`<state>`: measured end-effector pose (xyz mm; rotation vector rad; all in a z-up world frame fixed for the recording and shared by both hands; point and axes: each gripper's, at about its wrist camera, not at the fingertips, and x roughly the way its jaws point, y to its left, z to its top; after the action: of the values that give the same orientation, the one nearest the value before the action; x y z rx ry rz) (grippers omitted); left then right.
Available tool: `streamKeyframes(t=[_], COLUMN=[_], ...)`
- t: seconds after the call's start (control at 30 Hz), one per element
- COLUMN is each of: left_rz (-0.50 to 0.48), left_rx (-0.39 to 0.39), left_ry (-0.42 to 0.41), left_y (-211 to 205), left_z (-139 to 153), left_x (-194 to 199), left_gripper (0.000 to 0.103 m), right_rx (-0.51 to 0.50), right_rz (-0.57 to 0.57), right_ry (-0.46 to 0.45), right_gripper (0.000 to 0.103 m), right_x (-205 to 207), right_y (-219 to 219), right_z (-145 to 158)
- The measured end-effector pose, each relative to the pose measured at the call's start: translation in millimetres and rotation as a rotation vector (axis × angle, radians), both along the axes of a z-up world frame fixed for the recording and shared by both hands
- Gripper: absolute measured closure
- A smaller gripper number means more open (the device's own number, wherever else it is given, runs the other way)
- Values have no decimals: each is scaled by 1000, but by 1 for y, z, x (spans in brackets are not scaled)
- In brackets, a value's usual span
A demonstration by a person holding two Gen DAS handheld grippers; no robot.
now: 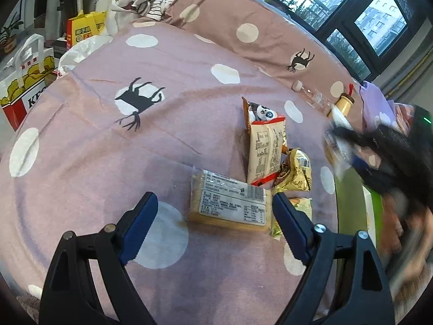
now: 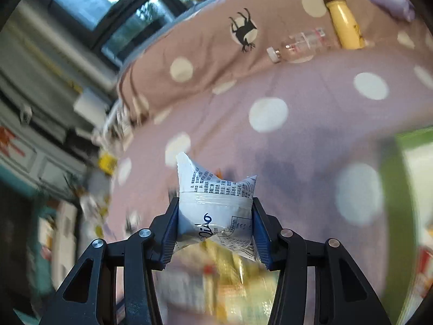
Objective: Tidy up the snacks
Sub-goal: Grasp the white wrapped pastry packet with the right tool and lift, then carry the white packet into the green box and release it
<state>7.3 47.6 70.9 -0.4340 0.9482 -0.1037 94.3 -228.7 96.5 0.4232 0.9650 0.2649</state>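
My left gripper (image 1: 215,203) is open and empty, low over the pink spotted bedspread (image 1: 135,149). A clear-wrapped yellow cracker pack (image 1: 230,203) lies just ahead between its fingers. Beyond it lie a cream-and-red snack packet (image 1: 263,149), a panda packet (image 1: 261,111) and a gold packet (image 1: 295,170). My right gripper (image 2: 216,224) is shut on a white snack pouch (image 2: 216,205) with dark print, held above the bed. It shows blurred at the right of the left wrist view (image 1: 379,151).
A green box (image 1: 351,203) stands at the bed's right side, also in the right wrist view (image 2: 406,176). A clear bottle (image 2: 297,44) and a yellow bottle (image 2: 345,24) lie by the pillow (image 1: 243,27). A KFC bag (image 1: 24,81) and yellow boxes (image 1: 84,27) stand at the left.
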Motion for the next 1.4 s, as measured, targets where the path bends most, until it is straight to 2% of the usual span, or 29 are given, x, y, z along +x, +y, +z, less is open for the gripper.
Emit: streamKeyframes(t=[0.13,0.27,0.33,0.4,0.5,0.57,0.63,0.7,0.8,0.9,1.07,1.13,1.3,1.4], left_rz=[23,29,33,32,12,-4,-23,-50,-126,-197,-290,-310,-311,-315], left_rx=[9,15,25,27,1,-9,-6,-8,-59,-74,-38,-44,-74,-104], left_ry=[7,11,13,21,37,44,40,40,35,30,33,46,88,106], left_y=[4,4,3,2,0,-4,-9,-15,-29,-45,-74,-81,-87,-89], left_z=[-1,-2,-3,-4,-7,-8,-8,-8,-9,-11,-20,-26,-40,-45], left_x=[-3,-8,-10,-13,-16,-18,-21,-24,-29,-32,-35,-34,-25,-23], left_gripper=[16,16,16,16,16,17,17,18,19,22,26,27,42,48], right_rx=[-84,-181,-223,-239,-216,-211,-180,-118,29,116,139,149,129,132], right_rz=[91,189,222,247,263,234,190,161,106,90,106,120,142,147], right_ry=[36,101,127,154,161,116,59,20,-1,10,57,87,147,173], right_gripper=[51,51,50,45,37,30,29,29,29,29,29,30,34,41], right_x=[-51,-90,-96,-101,-106,-112,-117,-118,-120,-117,-109,-107,-99,-93], right_y=[15,39,49,56,53,45,33,20,-3,-9,0,5,15,17], right_z=[0,-26,-39,-52,-56,-48,-37,-28,-23,-25,-38,-48,-67,-75])
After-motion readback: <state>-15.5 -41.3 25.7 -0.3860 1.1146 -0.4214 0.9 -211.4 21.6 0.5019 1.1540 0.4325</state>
